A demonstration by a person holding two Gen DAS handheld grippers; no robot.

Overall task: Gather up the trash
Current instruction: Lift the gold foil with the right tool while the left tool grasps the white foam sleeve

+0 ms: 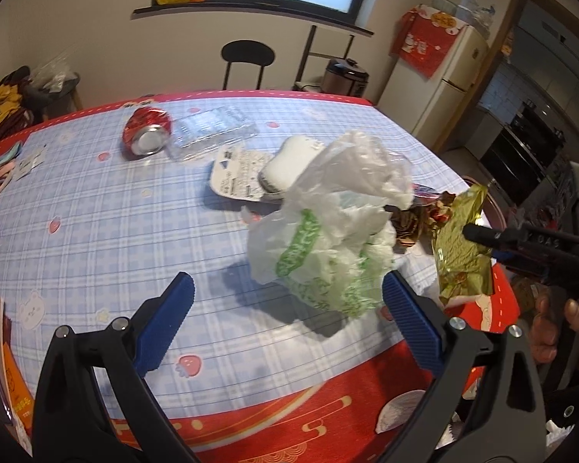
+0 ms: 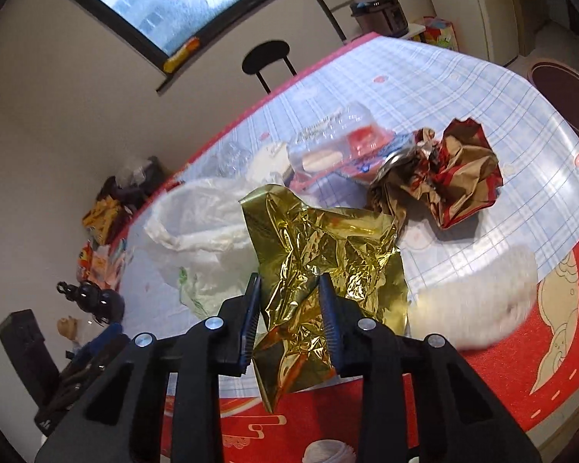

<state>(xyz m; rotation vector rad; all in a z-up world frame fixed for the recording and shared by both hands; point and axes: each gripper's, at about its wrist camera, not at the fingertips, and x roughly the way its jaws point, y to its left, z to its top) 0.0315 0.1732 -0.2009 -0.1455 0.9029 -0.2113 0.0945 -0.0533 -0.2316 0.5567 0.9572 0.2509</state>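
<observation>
Trash lies scattered over the surface (image 1: 96, 208), which wears a blue plaid cloth with a red border. Nearest the left tool (image 1: 287, 301) sits a crumpled white plastic bag (image 1: 328, 231) with green print, its mouth gaping upward; what it holds inside cannot be made out. The left tool stands wide, its blue ribbed fingers (image 1: 166, 320) either side of the bag's near edge and apart from it, gripping nothing.

The right tool (image 2: 289, 308) is narrowed onto a crinkled sheet of gold foil wrapper (image 2: 328, 254), both pads pressing its folds, with the sheet hanging below and spreading above the grip. In the left view that same wrapper (image 1: 463, 247) hangs at the surface's right edge, held by the black tool reaching in from the right, a person's hand (image 1: 559, 328) behind it.

Beyond the bag lies a white cup (image 1: 289, 162) on its side, with its peeled printed lid (image 1: 237, 171) beside it. Farther back, a crushed red soda can (image 1: 146, 133) lies on its side, its open end toward the camera, touching a flattened clear plastic tray (image 1: 216, 131) that looks empty.

In the right view, a clear plastic package (image 2: 336, 146) with red and pale contents lies past the foil, and a crumpled brown and red paper wrapper (image 2: 455, 177) sits to its right. A white fluffy thing (image 2: 482, 297) blurs at the near right edge.
</observation>
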